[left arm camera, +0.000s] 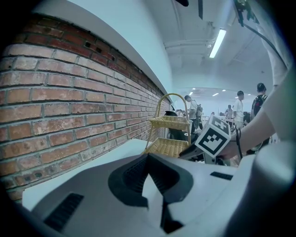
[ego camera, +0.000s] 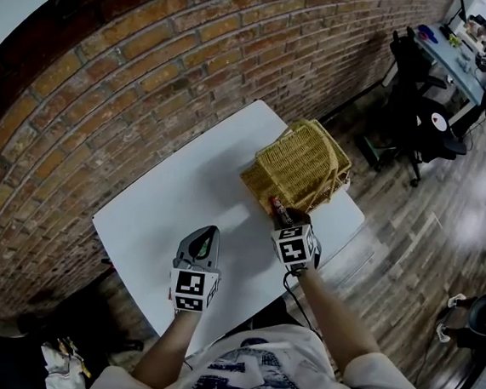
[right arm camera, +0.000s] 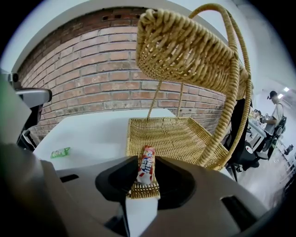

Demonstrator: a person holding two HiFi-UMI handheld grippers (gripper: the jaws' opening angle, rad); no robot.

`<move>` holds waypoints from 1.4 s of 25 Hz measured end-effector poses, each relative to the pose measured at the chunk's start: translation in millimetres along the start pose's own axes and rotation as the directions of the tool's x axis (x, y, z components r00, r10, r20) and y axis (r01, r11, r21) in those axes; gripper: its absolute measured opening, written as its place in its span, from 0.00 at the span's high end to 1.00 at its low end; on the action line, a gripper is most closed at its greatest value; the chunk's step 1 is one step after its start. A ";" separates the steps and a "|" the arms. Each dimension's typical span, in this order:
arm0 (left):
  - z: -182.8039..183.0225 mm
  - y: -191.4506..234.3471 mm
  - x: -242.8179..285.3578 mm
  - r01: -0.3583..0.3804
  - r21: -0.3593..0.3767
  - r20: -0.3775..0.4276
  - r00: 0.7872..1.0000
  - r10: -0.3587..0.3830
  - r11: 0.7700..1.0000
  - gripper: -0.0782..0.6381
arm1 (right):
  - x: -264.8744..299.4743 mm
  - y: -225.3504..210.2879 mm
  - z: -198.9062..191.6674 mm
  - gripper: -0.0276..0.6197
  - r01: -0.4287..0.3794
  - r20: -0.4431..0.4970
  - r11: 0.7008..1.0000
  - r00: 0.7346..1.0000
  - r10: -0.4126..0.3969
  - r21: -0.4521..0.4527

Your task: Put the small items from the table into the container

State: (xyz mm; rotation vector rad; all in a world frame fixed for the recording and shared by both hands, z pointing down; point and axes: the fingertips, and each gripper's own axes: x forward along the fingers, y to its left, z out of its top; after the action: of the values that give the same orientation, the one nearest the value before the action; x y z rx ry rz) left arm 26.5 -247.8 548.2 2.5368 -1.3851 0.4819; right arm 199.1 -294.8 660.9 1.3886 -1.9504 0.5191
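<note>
A two-tier wicker basket [ego camera: 301, 165] stands at the white table's [ego camera: 165, 199] far right corner. My right gripper [ego camera: 277, 208] is at its near rim, shut on a small red and white packet [ego camera: 275, 204]. In the right gripper view the packet [right arm camera: 146, 164] stands upright between the jaws of the right gripper [right arm camera: 145, 179], over the front edge of the lower tray [right arm camera: 166, 134]. A small green packet [right arm camera: 60, 152] lies flat on the table to the left. My left gripper [ego camera: 212, 229] hovers over that spot with nothing held. Its jaws meet at the tips in the left gripper view [left arm camera: 148, 159].
A brick wall [ego camera: 106, 108] runs along the table's far side. To the right is wooden floor [ego camera: 409, 248] with dark office chairs [ego camera: 421, 121] and a desk [ego camera: 461, 56] where people sit. The basket's hoop handle [right arm camera: 231, 69] arches over the lower tray.
</note>
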 end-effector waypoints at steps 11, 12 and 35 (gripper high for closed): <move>7.6 4.4 -23.3 -0.023 0.015 0.027 0.999 0.023 1.000 0.82 | -20.2 7.6 5.2 0.77 0.006 0.038 1.000 0.999 -0.007 0.009; 9.2 5.9 -27.8 -0.027 0.018 0.032 0.999 0.026 0.999 0.82 | -23.9 10.2 7.3 0.77 0.006 0.047 1.000 0.999 -0.007 0.010; 26.6 50.1 -211.5 -0.119 0.002 0.188 0.975 0.116 0.993 0.82 | -208.7 180.2 94.5 0.83 -0.105 0.459 0.994 0.883 0.096 -0.005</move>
State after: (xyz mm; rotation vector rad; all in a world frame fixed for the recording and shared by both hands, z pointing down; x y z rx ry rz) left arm -117.7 -119.7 444.5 2.5769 -1.6091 0.2776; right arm 45.0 -155.3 456.6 1.5313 -2.4092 0.2680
